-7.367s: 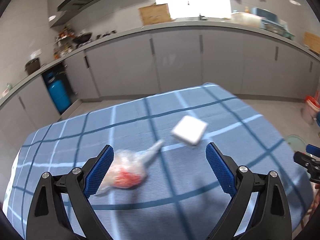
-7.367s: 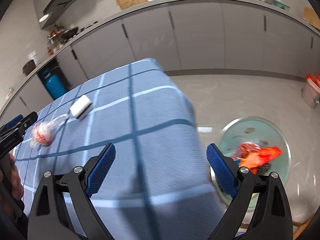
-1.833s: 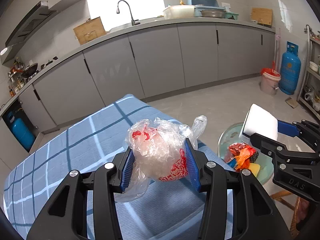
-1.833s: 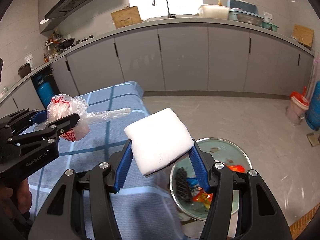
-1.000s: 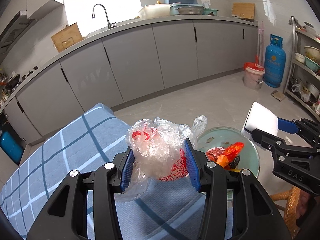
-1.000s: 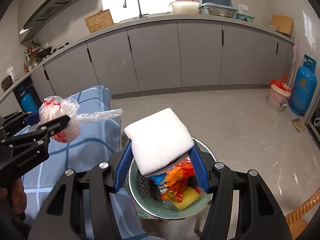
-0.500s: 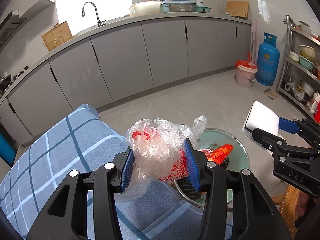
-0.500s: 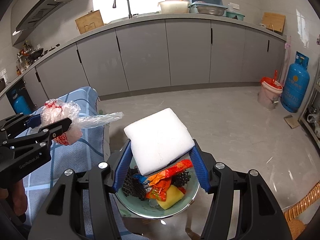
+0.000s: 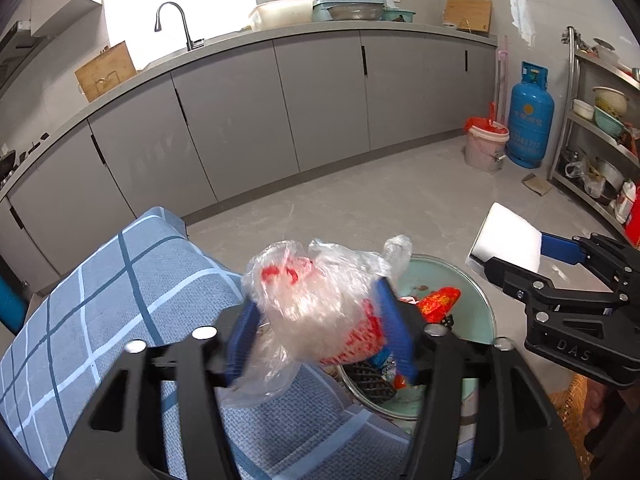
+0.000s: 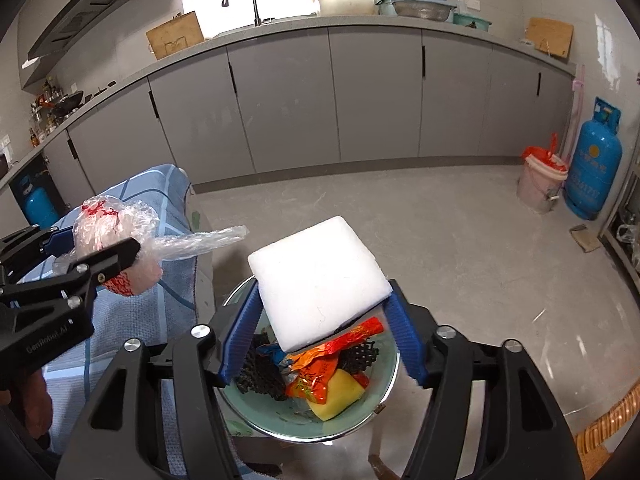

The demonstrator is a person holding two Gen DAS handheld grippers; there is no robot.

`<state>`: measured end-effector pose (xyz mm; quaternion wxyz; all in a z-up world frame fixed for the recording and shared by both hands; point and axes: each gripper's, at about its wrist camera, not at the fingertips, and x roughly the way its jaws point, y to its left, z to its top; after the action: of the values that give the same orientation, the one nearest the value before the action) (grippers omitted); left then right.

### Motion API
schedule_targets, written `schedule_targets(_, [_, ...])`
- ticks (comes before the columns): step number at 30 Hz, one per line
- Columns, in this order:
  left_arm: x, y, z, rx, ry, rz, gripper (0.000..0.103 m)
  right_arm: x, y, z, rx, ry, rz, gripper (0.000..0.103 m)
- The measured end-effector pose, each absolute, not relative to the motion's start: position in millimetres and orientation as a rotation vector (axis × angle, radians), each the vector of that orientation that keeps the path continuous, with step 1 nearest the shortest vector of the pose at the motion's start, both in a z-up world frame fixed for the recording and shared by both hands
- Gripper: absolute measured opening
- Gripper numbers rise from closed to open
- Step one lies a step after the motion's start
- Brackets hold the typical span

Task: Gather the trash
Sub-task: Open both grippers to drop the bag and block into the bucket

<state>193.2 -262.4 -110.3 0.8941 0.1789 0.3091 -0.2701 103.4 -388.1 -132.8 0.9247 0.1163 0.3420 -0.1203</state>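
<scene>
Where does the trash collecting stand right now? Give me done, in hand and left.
Done: wrappers and other trash already lie in the green bin. In hand: the left gripper and right gripper have just been opening, the plastic bag and white foam block between their jaws above the bin. Left: both pieces must drop in.

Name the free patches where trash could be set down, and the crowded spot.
Free: the checked cloth left of the bag; the bare floor between the cabinets and the bin. Crowded: the bin, filled with wrappers beneath the foam.
</scene>
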Motion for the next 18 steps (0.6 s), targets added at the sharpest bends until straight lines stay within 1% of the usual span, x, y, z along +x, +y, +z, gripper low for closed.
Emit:
schedule_targets(1, [193.6,-262.0,-110.9,0.370,0.643,-0.561,0.067,102.5,-388.5,-133.2,0.238,0.697,-0.254,0.074])
schedule_targets(6, [194.6,-258.8,-113.7,0.375,0.650,-0.552,0.069,97.9,-392.1,-136.9,0.252,0.703,-0.278,0.074])
schedule_targets(8, [193.5,-257.3,-112.9,0.376,0.645,-0.545,0.073,94.8,-393.0,-137.4,0.262,0.704,-0.282,0.074])
schedule_targets(11, [191.2,-253.1,-110.8,0.373,0.640,-0.535,0.074,89.0,-391.4,-135.6,0.273,0.699,-0.286,0.074])
schedule_targets(13, [189.8,-248.2,-108.6,0.364,0.634,-0.525,0.082,83.5,-388.7,-133.0,0.279,0.690,-0.285,0.076])
schedule_targets(14, [188.8,-245.9,-107.4,0.362,0.629,-0.518,0.084,82.2,-387.1,-131.0,0.281,0.685,-0.286,0.077])
schedule_targets(15, [187.9,-243.0,-106.4,0.361,0.626,-0.512,0.084,79.6,-385.1,-129.9,0.281,0.680,-0.289,0.080])
schedule_targets(18, [184.6,-235.3,-104.1,0.355,0.625,-0.498,0.085,71.9,-378.7,-125.6,0.277,0.670,-0.285,0.081])
